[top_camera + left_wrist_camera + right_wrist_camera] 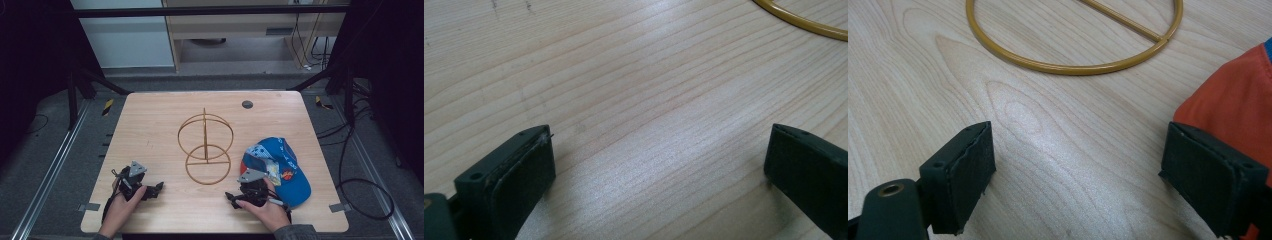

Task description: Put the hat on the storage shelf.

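A gold wire stand (205, 145) of two rings on an upright post sits in the middle of the wooden table (150, 115). To its right lies a blue cap (282, 167) with an orange brim (1233, 105). My left gripper (159, 186) rests low on the table at the front left, open, with bare wood between its fingers (524, 165). My right gripper (230, 197) rests at the front right beside the cap, open, nothing between its fingers (970, 165). The stand's base ring (1073, 67) lies just ahead of it, and a bit of that ring (804, 22) appears in the left gripper view.
A small dark round grommet (247, 104) sits near the table's far edge. Dark frame legs and cables (360, 190) surround the table on the floor. A light cabinet (240, 30) stands behind.
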`<state>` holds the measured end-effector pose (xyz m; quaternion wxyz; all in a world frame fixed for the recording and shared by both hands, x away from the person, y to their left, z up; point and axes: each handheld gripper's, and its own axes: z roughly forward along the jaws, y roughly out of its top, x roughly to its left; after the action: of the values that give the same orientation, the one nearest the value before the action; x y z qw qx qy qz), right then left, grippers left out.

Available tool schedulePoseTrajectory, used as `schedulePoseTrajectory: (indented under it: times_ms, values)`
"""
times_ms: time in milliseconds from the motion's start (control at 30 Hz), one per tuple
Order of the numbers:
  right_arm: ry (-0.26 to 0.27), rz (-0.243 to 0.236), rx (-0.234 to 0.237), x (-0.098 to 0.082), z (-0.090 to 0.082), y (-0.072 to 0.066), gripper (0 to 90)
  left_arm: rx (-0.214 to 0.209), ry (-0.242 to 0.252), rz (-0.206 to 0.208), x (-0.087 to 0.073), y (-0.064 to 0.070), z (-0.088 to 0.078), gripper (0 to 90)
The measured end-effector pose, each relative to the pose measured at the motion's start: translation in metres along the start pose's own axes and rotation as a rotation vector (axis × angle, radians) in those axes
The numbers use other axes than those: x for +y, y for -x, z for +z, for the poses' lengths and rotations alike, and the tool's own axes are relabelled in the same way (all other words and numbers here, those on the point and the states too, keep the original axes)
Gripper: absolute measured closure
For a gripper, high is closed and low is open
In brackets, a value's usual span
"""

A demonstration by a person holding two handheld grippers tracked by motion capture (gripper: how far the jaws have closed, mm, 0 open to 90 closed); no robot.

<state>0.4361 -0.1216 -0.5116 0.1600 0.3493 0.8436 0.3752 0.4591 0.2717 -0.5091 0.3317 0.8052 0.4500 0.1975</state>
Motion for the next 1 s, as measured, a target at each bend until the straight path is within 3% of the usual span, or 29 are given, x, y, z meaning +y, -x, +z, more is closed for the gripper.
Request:
schedulePoseTrajectory:
  times_ms: [333, 400, 533, 633, 667, 767, 967, 1000]
  values:
    - [-0.006, 0.003, -0.009, 0.000, -0.001, 0.000, 12.5, 0.000, 0.000, 0.000, 0.000, 0.000, 0.000, 0.0]
    - [-0.029, 0.007, -0.015, 0.001, -0.004, 0.001, 12.5, -0.001, 0.000, -0.001, 0.000, 0.000, 0.000, 0.0]
    - [-0.018, -0.004, -0.018, 0.005, -0.015, 0.000, 12.4, 0.000, 0.000, 0.000, 0.000, 0.000, 0.000, 0.0]
    - [-0.015, -0.061, -0.035, 0.016, -0.040, -0.001, 11.8, 0.000, 0.000, 0.000, 0.000, 0.000, 0.000, 0.0]
    - [-0.015, -0.061, -0.035, 0.016, -0.040, -0.001, 11.8, 0.000, 0.000, 0.000, 0.000, 0.000, 0.000, 0.0]
    - [-0.030, -0.071, -0.061, 0.024, -0.066, 0.010, 11.7, 0.000, 0.000, -0.001, 0.000, 0.000, 0.000, 0.0]
    - [-0.070, -0.018, -0.120, 0.020, -0.099, 0.044, 14.7, 0.000, 0.001, -0.001, 0.000, 0.000, 0.000, 0.0]
    - [-0.070, -0.018, -0.120, 0.020, -0.099, 0.044, 14.7, 0.000, 0.001, -0.001, 0.000, 0.000, 0.000, 0.0]
